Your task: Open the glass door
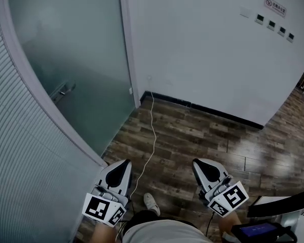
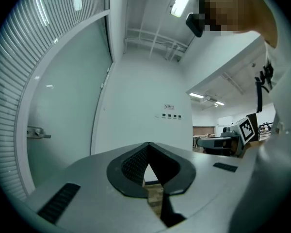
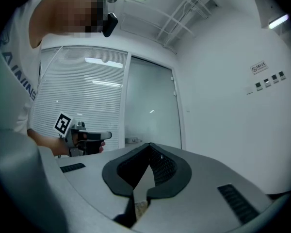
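Left claw [image 1: 124, 164]: held low and level over the wooden floor [image 1: 207, 140], on the door's side; its jaws are pressed together at the tips and nothing is held between them.
Right claw [image 1: 198, 164]: held level alongside, well apart from the door; its jaws are likewise pressed together and empty.
Glass door [image 1: 71, 59]: frosted and judged shut in its pale frame. It is set ahead and to the left of both claws, between the ribbed partition [image 1: 20, 166] and the white wall [image 1: 202, 44].
Door handle [image 1: 64, 89]: a small metal lever is seen at the pane; whether it sits on the near face or shows through the frosting cannot be told. Neither claw is touching it.
Step in hand: judged to be the approach, since nothing on the door has been contacted yet.
Choice of claw: the left claw is judged the better placed, being nearer the lever.
Grip: the jaws should be spread before the lever is reached, then closed squarely across its bar, not at its tip, so that slipping is avoided.
Swing: the hinge side cannot be read here, so the lever should be pressed down and the door tried gently both ways before force is applied.
Hazards: the white cable [image 1: 153, 130] trailing across the floor toward the person's shoe [image 1: 152, 204] should be stepped over, and the glass should not be struck with the claw tips.
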### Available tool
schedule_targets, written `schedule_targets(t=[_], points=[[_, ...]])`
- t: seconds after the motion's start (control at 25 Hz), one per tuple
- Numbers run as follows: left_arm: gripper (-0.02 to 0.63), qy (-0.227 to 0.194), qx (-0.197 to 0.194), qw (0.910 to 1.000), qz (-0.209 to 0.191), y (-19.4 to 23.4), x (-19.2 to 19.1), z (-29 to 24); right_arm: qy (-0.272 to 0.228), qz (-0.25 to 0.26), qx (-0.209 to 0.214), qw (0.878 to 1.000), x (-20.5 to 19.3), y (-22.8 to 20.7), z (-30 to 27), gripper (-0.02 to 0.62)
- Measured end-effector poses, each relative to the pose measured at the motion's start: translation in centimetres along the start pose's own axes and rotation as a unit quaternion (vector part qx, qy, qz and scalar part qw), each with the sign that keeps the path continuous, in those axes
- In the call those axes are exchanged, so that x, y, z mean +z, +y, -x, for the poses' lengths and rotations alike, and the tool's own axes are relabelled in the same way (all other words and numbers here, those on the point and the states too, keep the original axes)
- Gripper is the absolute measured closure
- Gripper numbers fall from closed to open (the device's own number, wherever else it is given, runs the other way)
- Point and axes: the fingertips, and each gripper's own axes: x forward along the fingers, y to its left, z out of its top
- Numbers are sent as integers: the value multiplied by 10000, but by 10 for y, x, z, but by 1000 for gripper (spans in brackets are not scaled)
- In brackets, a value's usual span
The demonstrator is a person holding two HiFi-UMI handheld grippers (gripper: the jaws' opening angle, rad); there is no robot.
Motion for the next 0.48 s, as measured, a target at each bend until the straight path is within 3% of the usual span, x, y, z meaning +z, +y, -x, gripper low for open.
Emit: schedule_targets(t=[0.28, 0.48], points=[[607, -19, 120, 9999, -119, 84, 21, -54, -155, -89, 279, 9994, 11, -31, -107, 595], [607, -45, 528, 9983, -224, 150, 30, -69, -254, -133, 662, 9974, 9, -34, -183, 595]])
